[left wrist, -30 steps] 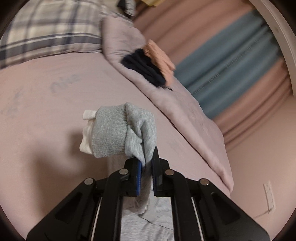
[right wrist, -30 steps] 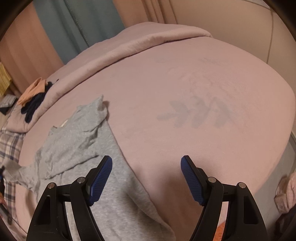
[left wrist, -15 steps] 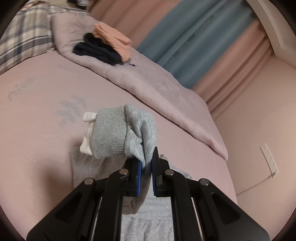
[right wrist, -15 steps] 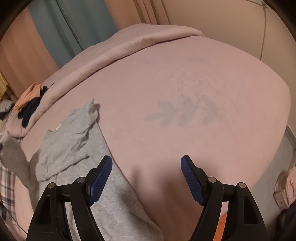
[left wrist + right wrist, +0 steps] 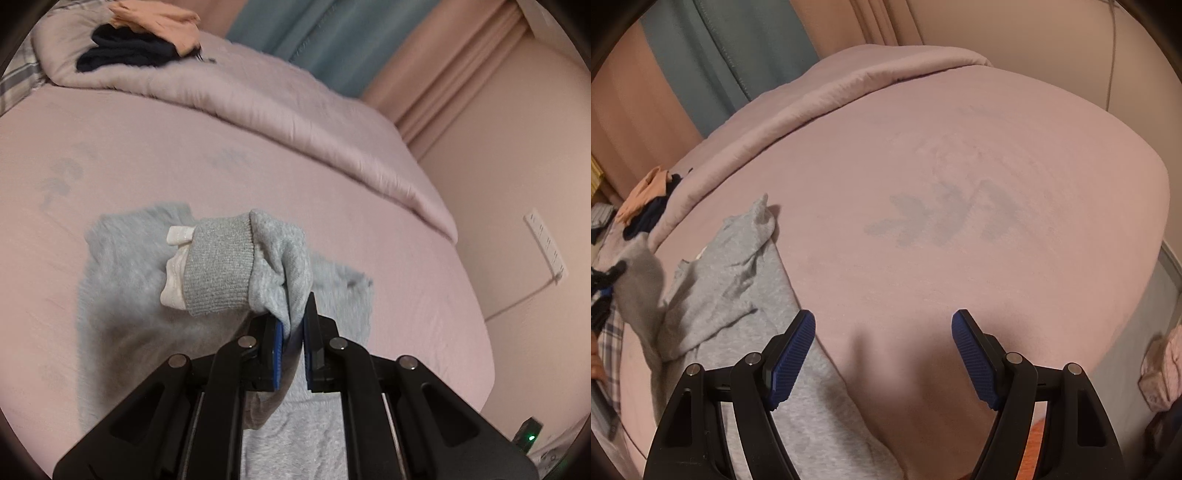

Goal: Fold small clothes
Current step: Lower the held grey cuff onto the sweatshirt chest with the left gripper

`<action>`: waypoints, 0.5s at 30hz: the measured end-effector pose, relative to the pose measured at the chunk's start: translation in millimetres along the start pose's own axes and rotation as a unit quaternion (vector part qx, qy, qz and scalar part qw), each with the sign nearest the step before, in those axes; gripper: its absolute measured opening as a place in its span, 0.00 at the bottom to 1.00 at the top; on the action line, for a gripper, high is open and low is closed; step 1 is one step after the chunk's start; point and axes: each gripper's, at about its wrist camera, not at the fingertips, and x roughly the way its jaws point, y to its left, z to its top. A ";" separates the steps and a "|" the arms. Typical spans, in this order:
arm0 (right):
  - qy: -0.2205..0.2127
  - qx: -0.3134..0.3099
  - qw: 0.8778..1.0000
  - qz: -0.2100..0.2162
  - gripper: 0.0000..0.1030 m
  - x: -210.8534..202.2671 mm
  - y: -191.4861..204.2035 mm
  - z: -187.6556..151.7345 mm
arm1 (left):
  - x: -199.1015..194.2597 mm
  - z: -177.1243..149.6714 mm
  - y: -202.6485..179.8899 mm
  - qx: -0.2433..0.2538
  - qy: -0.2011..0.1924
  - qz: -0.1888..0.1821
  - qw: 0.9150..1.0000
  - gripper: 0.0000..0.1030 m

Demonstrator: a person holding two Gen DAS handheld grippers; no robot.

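Observation:
A small grey sweatshirt lies crumpled on the pink bed sheet. My left gripper is shut on its sleeve and holds it lifted over the garment's body; the ribbed cuff with a white inner cuff hangs to the left. The lifted sleeve also shows at the left edge of the right wrist view. My right gripper is open and empty, above the sheet just right of the sweatshirt's lower edge.
A rolled pink duvet runs along the far side of the bed, with dark navy and peach clothes on it. A plaid pillow lies far left. Curtains and wall stand behind. The bed edge drops at right.
My left gripper has swung right with the sleeve, carrying it over the garment's body. The right gripper has stayed open and shifted slightly.

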 end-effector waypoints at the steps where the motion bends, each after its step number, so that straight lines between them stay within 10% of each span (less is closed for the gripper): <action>1: 0.000 0.001 1.000 0.000 0.74 0.9 -1.6 0.6 | 6.6 -2.9 -2.0 0.003 0.007 0.002 1.000 0.08; 15: 0.014 0.008 1.000 0.000 0.74 6.5 -15.5 -4.1 | 82.6 -40.3 -2.1 0.012 0.096 0.043 0.994 0.08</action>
